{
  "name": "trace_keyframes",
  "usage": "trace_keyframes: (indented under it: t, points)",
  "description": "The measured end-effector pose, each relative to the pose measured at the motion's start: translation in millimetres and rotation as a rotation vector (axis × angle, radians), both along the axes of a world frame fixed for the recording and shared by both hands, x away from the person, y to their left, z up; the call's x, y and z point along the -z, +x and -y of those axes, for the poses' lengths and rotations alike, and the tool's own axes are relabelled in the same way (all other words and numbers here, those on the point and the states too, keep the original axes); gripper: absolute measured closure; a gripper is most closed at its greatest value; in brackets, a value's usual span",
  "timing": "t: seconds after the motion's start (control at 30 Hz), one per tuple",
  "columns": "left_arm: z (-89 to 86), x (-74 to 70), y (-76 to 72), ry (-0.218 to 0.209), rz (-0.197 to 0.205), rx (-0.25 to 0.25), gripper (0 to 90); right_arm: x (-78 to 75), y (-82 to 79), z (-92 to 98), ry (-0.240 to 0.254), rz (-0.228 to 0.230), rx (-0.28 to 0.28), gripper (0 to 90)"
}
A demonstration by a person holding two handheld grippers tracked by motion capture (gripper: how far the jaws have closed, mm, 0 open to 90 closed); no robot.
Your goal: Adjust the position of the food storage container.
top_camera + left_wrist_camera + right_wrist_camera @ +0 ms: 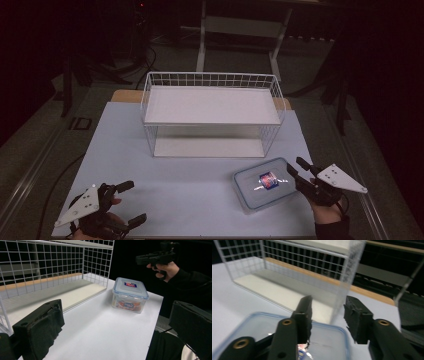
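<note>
A clear plastic container (265, 184) with a blue-rimmed lid and a red and blue label sits on the white tabletop (190, 180) at the front right. In the left gripper view the container (130, 293) shows orange contents through its wall. My right gripper (296, 165) is at the container's right edge; in its own view the right gripper (328, 302) hangs over the lid (262, 325), jaws apart with nothing between them. My left gripper (134, 202) rests open at the front left, far from the container. Its own view shows the left gripper (116, 307) with wide, empty jaws.
A white wire rack (210, 74) with an upper shelf and a lower board stands at the back middle of the table, its open side facing me. Behind the table there is a dark floor with a white frame (240, 30). Cables trail at the left.
</note>
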State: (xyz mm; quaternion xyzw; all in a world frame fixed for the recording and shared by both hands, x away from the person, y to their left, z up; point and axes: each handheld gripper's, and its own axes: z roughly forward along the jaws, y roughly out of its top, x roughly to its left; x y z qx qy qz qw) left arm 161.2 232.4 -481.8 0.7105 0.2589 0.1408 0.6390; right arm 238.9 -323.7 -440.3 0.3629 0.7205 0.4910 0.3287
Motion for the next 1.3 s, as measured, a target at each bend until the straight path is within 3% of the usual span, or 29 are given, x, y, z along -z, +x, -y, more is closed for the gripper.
trace_keyframes:
  t: [0.27, 0.63, 0.97, 1.3]
  points:
    - [-0.1, 0.3, -0.3, 0.004, 0.000, 0.002, 0.0, 18.9, 11.9, 27.5, -0.022, -0.055, 0.092, 71.2]
    - [1.1, 1.0, -0.1, 0.007, -0.004, 0.005, 0.0, 51.0, 17.6, 49.8, -0.055, -0.146, 0.155, 86.0]
    - [1.0, 1.1, -0.4, 0.012, -0.002, 0.005, 0.0, 77.9, 18.7, 54.3, -0.099, -0.249, 0.143, 90.0]
    - [1.5, 1.3, -0.5, 0.010, -0.002, 0.007, 0.0, 82.5, 14.7, 53.7, -0.095, -0.273, 0.100, 90.0]
